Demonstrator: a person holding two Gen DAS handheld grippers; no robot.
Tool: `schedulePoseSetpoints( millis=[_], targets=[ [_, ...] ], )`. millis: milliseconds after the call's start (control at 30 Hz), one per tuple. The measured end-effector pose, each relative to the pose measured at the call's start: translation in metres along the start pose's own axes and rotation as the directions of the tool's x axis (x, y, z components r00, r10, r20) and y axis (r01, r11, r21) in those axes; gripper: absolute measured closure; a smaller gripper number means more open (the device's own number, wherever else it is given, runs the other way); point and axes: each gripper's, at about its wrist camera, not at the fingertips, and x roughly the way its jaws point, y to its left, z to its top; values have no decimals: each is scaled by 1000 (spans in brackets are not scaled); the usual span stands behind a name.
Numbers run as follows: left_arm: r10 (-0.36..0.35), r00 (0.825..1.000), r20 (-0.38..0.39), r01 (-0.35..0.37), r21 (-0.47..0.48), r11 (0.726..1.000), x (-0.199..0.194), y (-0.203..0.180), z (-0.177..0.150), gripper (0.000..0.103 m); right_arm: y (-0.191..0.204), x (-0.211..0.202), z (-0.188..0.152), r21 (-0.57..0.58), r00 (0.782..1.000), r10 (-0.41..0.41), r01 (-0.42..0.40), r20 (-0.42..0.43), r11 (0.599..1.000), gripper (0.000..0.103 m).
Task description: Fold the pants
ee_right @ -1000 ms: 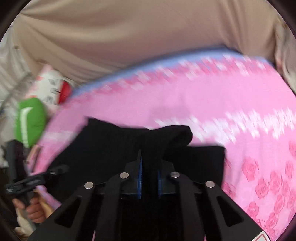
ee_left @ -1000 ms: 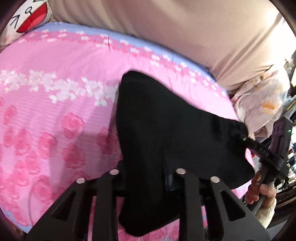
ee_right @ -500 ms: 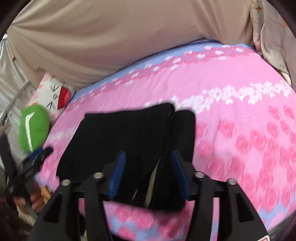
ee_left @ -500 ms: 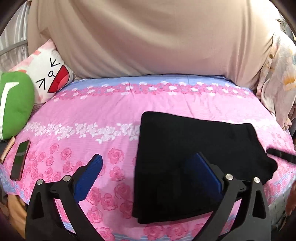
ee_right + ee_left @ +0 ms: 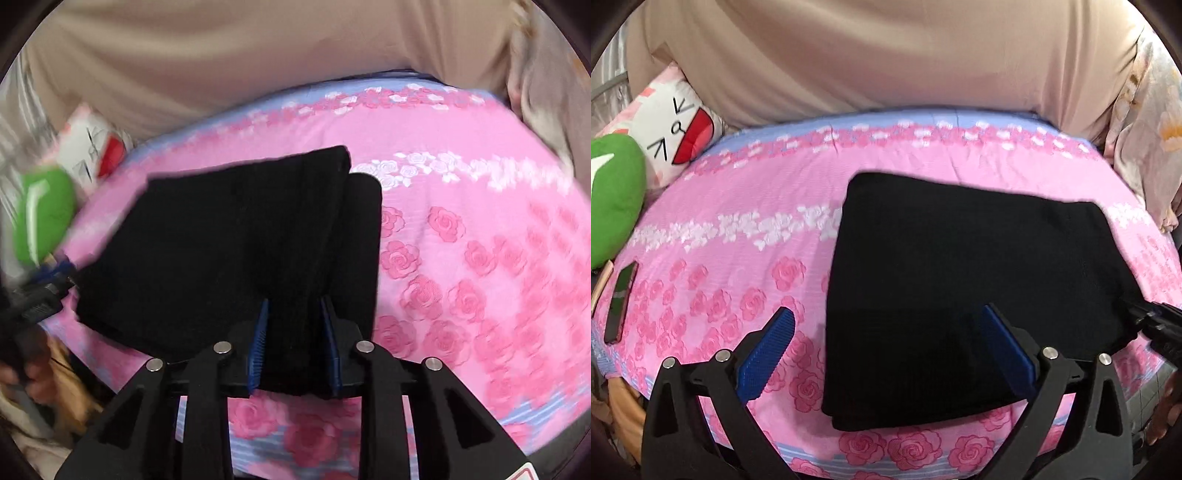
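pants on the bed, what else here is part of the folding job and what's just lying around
Part of the job: black pants, left gripper, right gripper.

Lying about: green cushion, cartoon-face pillow, phone at the bed's edge, floral fabric.
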Motion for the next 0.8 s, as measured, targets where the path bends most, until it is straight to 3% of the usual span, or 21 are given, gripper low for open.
schedulePoseSetpoints(
  millis=[67,100,133,233,400,533,667,800],
  targets=[
    [-8,999,-34,8,-5,1000,7,1,-1,5,0,-15,5,40,1000,10,-10,12,999,62],
    [-15,999,-49,14,-14,1000,10,3,-2,5,1,-22,7,46,999,-17,15,37,999,46],
    [-24,998,-58,22,-26,999,12,5,-3,5,1,-28,11,46,996,-65,62,57,997,36],
    [-35,997,-75,32,-40,999,15,8,-4,5,-4,-30,15,78,995,-86,83,46,994,34],
    [-46,994,-99,42,-50,998,17,9,-8,5,-6,-18,14,159,1000,7,-7,5,987,29],
    [-80,989,-122,74,-52,996,22,10,-10,5,3,-2,13,138,999,-22,28,-39,990,24],
    [-207,965,-159,193,-99,976,30,15,-11,5,4,8,7,133,996,-44,54,-77,990,20],
    [-307,935,-179,280,-159,947,46,24,-11,5,-6,19,-3,193,993,23,-1,-117,981,20]
  ],
)
